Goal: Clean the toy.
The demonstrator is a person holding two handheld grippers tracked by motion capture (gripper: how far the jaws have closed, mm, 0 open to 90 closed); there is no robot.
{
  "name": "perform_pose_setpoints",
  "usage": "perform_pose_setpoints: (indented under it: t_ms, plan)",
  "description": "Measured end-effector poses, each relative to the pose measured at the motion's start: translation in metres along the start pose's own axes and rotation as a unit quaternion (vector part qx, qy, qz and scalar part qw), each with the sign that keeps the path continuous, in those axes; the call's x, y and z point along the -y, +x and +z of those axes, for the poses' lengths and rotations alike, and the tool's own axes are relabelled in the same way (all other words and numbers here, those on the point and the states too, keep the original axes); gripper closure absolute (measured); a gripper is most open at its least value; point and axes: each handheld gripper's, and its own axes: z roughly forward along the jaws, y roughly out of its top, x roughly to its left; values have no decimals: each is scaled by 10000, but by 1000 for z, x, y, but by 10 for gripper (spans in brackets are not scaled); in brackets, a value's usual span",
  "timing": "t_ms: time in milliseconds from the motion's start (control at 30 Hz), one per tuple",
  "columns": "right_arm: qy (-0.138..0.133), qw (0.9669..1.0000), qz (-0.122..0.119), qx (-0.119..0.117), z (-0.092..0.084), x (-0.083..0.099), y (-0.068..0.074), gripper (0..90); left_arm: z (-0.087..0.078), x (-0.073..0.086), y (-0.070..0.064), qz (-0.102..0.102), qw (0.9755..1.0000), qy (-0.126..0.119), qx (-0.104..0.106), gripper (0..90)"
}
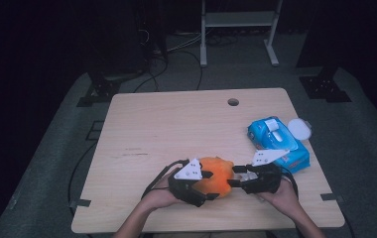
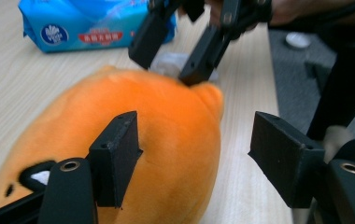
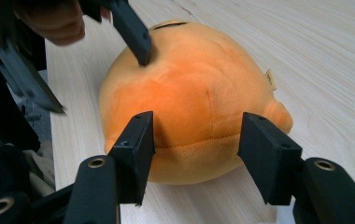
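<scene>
My left gripper [image 1: 207, 187] presses one pad into the orange plush toy [image 1: 215, 175] near the table's [image 1: 152, 129] front edge, jaws apart; my right gripper [image 1: 232, 177] stands open beside it; blue wipes pack [image 1: 278, 144] behind

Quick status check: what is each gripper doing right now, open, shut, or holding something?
Left gripper: one jaw presses the orange plush toy; a grip cannot be told.
Right gripper: open beside the toy, holding nothing.

Blue wipes pack [image 2: 91, 25]: round white logo and red label strip w/ white characters, both too blurred to read. No other legible text.
</scene>
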Motion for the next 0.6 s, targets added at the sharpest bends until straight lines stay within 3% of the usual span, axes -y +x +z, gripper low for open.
perform_pose_setpoints:
  t_ms: [133, 267, 433, 600]
  plan:
    - [105, 9999, -101, -65, 3, 2, 1, 441, -4, -3, 2, 27, 9987, -218, -458, 240]
    - [139, 9996, -250, -84, 4, 3, 4, 440, -1, -2, 6, -13, 9972, -289, -693, 204]
    - [148, 9990, -382, -167, 5, 6, 6, 438, 7, 1, 9, 39, 9956, -191, -919, 171]
    - [152, 9984, -504, -209, 6, 7, 9, 434, 14, 6, 14, -92, 9958, -151, -900, 164]
